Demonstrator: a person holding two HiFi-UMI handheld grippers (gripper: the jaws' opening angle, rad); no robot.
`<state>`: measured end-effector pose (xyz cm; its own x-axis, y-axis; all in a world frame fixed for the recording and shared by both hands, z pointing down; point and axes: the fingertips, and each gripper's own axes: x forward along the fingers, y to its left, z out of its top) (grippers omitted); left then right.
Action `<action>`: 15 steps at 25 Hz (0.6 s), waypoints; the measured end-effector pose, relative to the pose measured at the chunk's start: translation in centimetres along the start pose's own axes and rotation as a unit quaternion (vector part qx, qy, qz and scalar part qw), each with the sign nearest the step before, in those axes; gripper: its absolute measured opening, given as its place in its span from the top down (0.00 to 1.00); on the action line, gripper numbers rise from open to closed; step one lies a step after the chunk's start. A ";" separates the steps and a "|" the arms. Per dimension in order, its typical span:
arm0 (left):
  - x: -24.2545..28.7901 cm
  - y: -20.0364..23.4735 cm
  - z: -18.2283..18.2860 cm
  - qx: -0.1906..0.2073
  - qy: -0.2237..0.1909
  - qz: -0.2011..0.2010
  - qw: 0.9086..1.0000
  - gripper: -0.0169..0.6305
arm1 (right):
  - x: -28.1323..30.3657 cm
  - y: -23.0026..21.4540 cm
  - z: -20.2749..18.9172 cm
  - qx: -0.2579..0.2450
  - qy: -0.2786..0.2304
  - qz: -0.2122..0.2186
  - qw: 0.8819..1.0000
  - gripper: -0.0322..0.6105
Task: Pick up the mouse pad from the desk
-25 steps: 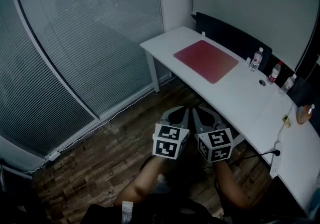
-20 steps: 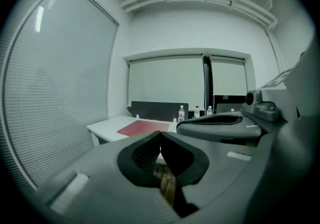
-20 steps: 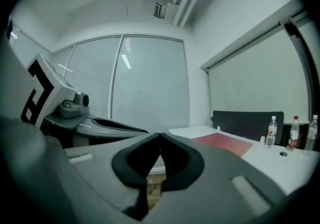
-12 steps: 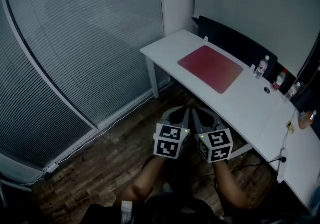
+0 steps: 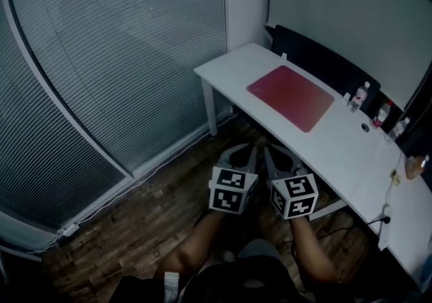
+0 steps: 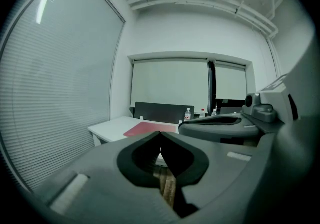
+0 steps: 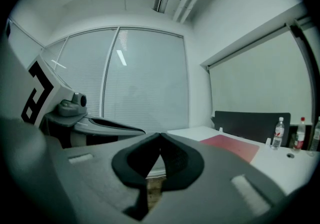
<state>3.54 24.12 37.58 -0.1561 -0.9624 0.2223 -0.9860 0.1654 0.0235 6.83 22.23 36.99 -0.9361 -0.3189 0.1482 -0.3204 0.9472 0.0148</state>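
Red mouse pad (image 5: 291,98) lay flat on the white desk (image 5: 324,140), well apart from the left gripper (image 5: 243,153) and right gripper (image 5: 277,153), both closed on nothing. The pad looked thin, light and probably floppy. Its near edge seemed the best place to pinch.

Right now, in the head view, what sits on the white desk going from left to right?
A flat red rectangular mouse pad → clear plastic bottle with a white cap → clear plastic bottle with a red label.
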 end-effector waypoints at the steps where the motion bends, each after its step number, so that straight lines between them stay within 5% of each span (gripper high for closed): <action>1: 0.1 0.1 0.0 0.000 0.000 -0.001 1.000 0.97 | 0.2 0.1 0.0 0.000 -0.001 0.000 1.000 0.95; 15: 4.8 2.9 0.3 0.012 0.005 -0.002 1.000 0.97 | 4.9 -2.4 0.0 0.010 -0.010 -0.001 1.000 0.95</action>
<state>-0.14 19.94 38.42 -0.1525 -0.9609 0.2312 -0.9876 0.1569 0.0010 3.02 18.35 37.68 -0.9382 -0.3216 0.1280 -0.3250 0.9457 -0.0057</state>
